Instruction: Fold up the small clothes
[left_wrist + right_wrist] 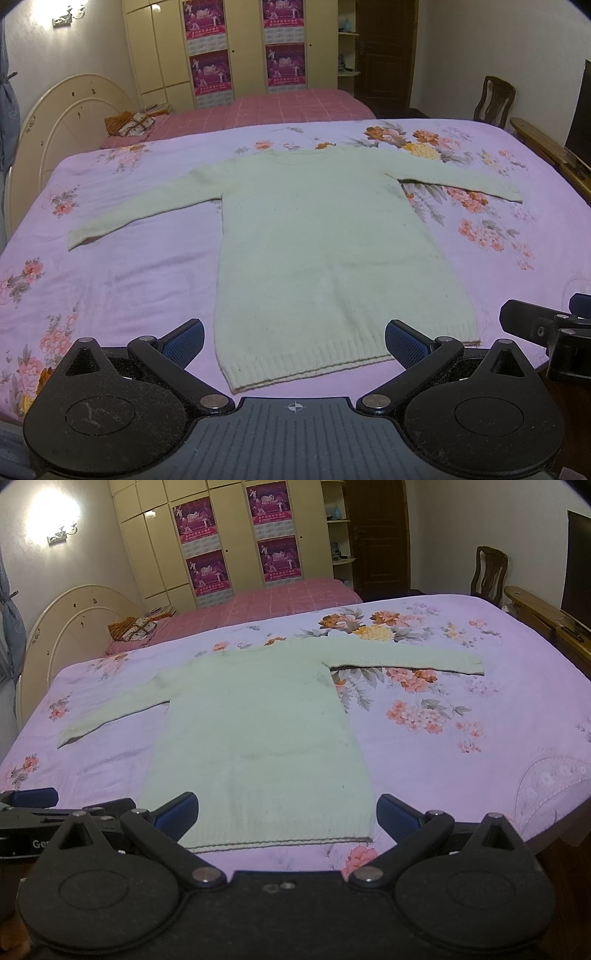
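Observation:
A pale green knitted sweater (317, 236) lies flat on the bed with both sleeves spread out and its ribbed hem nearest me; it also shows in the right wrist view (255, 734). My left gripper (294, 341) is open and empty, just in front of the hem. My right gripper (286, 814) is open and empty, also just in front of the hem. The right gripper shows at the right edge of the left wrist view (546, 328). The left gripper shows at the left edge of the right wrist view (44, 812).
The bed has a lilac floral sheet (110, 280). A second bed with a pink cover (280, 107) stands behind it. A wardrobe (240, 44), a wooden chair (495, 98) and a dark screen (580, 114) line the room's far and right sides.

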`<state>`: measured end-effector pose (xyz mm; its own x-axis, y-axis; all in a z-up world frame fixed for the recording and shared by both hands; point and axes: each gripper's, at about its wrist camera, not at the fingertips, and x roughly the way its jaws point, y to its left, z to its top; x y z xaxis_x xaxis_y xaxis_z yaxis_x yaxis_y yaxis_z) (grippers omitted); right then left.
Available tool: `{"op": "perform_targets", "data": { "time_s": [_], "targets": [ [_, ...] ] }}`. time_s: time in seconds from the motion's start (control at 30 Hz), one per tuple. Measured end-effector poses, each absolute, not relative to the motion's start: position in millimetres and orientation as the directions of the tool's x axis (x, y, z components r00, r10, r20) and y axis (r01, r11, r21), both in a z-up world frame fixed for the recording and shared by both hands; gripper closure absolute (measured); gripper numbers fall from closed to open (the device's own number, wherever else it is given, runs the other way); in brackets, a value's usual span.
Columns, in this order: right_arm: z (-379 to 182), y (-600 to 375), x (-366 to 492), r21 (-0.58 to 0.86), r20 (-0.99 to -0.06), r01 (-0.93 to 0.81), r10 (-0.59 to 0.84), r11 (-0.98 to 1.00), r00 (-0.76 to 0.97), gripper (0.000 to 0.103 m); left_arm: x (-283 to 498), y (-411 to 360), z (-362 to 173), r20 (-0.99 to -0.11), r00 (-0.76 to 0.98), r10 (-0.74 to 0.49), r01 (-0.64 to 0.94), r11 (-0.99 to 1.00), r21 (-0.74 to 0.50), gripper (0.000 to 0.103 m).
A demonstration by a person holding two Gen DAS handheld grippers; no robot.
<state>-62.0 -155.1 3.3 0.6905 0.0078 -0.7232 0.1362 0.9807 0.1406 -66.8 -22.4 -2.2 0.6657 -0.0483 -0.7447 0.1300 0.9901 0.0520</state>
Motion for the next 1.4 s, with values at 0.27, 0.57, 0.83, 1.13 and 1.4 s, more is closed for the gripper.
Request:
{"op": "perform_targets", "data": {
  "time_s": [0.27,0.57,0.83,1.13,1.4],
  "targets": [
    [3,-155,-60,0.138,-0.723,0.138,0.005,0.981,0.691,0.001,-58,-21,-4,-0.751,0.659,-0.043,0.120,0.992,0.049,0.000],
    [0,-163,-44,0.109,-0.694,0.156,-0.038,0.982,0.719,0.001,-28,-18,-15,-0.757,0.653,-0.014,0.069,0.997,0.041,0.000],
    [-13,-182,-14,0.109,-0.703,0.173,-0.047,0.979,0.709,0.001,13,-25,-31,-0.764,0.645,0.014,0.041,0.998,0.052,0.000],
    [-32,-211,40,0.109,-0.716,0.195,-0.059,0.975,0.695,0.001,76,-38,-47,-0.767,0.640,0.051,0.003,0.998,0.070,0.000],
    [-51,-244,95,0.116,-0.730,0.211,-0.060,0.971,0.681,0.001,140,-60,-66,-0.789,0.615,0.002,0.033,0.999,0.028,0.000]
  ]
}}
